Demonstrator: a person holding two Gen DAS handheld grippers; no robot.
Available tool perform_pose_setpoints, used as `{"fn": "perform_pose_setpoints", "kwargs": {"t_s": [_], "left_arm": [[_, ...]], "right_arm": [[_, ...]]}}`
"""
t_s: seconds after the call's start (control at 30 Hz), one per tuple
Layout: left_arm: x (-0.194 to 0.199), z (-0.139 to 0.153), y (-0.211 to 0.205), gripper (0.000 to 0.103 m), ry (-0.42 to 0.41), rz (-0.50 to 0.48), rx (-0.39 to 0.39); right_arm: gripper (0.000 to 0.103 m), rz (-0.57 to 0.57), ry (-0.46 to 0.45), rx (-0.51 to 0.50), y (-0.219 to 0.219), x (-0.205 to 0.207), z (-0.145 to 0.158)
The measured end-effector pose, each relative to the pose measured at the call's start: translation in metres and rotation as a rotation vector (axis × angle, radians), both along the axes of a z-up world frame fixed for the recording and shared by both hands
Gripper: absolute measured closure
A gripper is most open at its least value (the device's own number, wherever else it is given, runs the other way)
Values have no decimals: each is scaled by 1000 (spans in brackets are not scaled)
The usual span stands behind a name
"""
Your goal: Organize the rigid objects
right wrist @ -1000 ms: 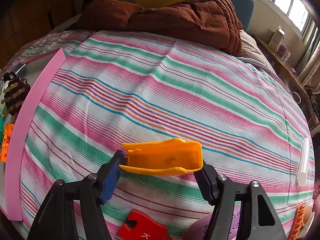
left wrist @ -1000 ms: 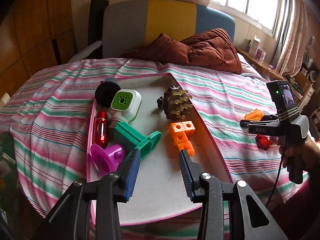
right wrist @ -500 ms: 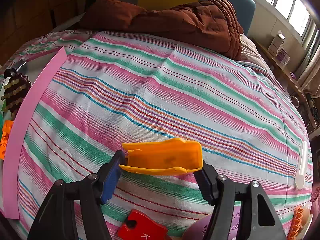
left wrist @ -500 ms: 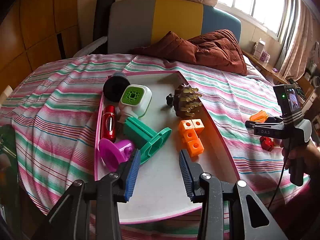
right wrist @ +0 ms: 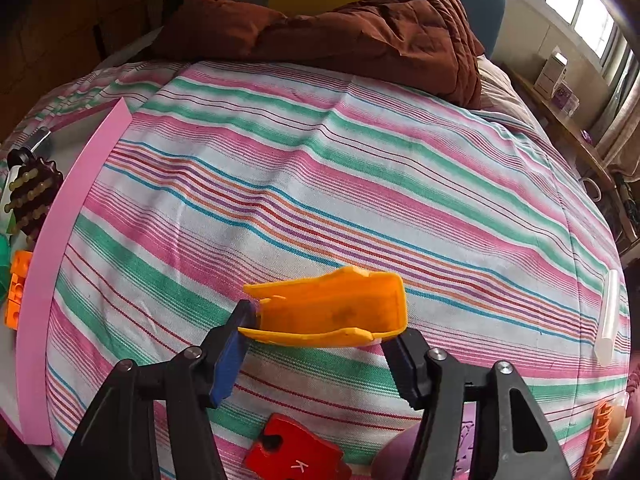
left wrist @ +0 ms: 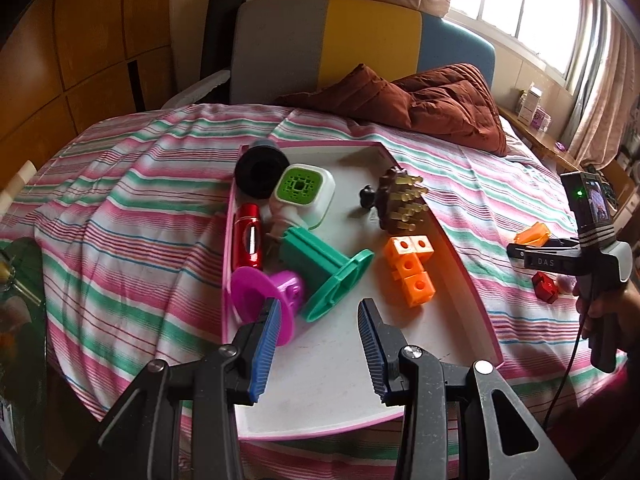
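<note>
Since a second ago the right gripper [right wrist: 320,344] has barely shifted over the striped bedspread [right wrist: 320,168], but its jaws are closing on the orange scoop-shaped piece [right wrist: 332,308] lying crosswise between them. Its left pad meets the piece's narrow end; whether the far pad presses yet I cannot tell, as the piece hides that fingertip. Over the same second the left gripper [left wrist: 318,344] has drifted a little across the pink-rimmed tray [left wrist: 460,264], so the tray's load now sits lower and nearer in its view; its jaws stand apart with nothing between them.

From the left wrist view, the tray holds the sorted pieces: a black cylinder [left wrist: 260,172] at eleven o'clock, a green-and-white block [left wrist: 306,194] just beside it, a red tube [left wrist: 249,236] along the left rim, a magenta funnel [left wrist: 260,300] at the near left, a teal spool [left wrist: 328,272] in the middle, orange cubes [left wrist: 410,268] at three o'clock and a brown spiked piece [left wrist: 398,204] at one o'clock.

My reading is that the orange piece is the next thing bound for the tray, which lies off at nine o'clock from the right gripper. A red tile [right wrist: 296,456] and a purple piece [right wrist: 400,456] sit near the right gripper at six o'clock, not yet collected.
</note>
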State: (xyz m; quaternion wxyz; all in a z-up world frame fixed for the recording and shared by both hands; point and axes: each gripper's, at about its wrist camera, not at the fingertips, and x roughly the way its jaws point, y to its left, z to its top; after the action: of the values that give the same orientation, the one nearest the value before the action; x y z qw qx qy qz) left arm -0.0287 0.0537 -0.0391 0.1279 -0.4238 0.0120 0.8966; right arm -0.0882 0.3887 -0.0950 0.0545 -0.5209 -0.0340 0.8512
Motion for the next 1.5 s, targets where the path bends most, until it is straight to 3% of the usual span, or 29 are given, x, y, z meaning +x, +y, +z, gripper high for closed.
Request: {"fn": "perform_pose_setpoints", "kwargs": {"t_s": [0.27,0.33,0.37,0.73,0.93,1.07,1.27,1.5], "left_arm": [[5,2,-11,62,24,20,-13],[6,3,-13,62,30,20,-16],[6,3,-14,62,31,21,-17],[7,-1,-18,62,12,23,-5],[6,1,-14,62,18,7,6],[4,3,-10,62,19,-9,9],[-5,4,-9,62,9,-23,17],[-17,0,-10,62,-16,-27,18]], "right_arm": [[41,-35,-2,13,-3,3,2],[87,-26,-8,-14,-6,6,4],[97,-30,-23,-34,-8,6,5],[94,-30,-34,-97,-13,19,10],[70,-132,12,-182,12,8,27],[58,-175,37,-259,20,-16,37],[57,-170,44,-401,4,-75,42],[57,-215,26,-402,-12,-150,30]]}}
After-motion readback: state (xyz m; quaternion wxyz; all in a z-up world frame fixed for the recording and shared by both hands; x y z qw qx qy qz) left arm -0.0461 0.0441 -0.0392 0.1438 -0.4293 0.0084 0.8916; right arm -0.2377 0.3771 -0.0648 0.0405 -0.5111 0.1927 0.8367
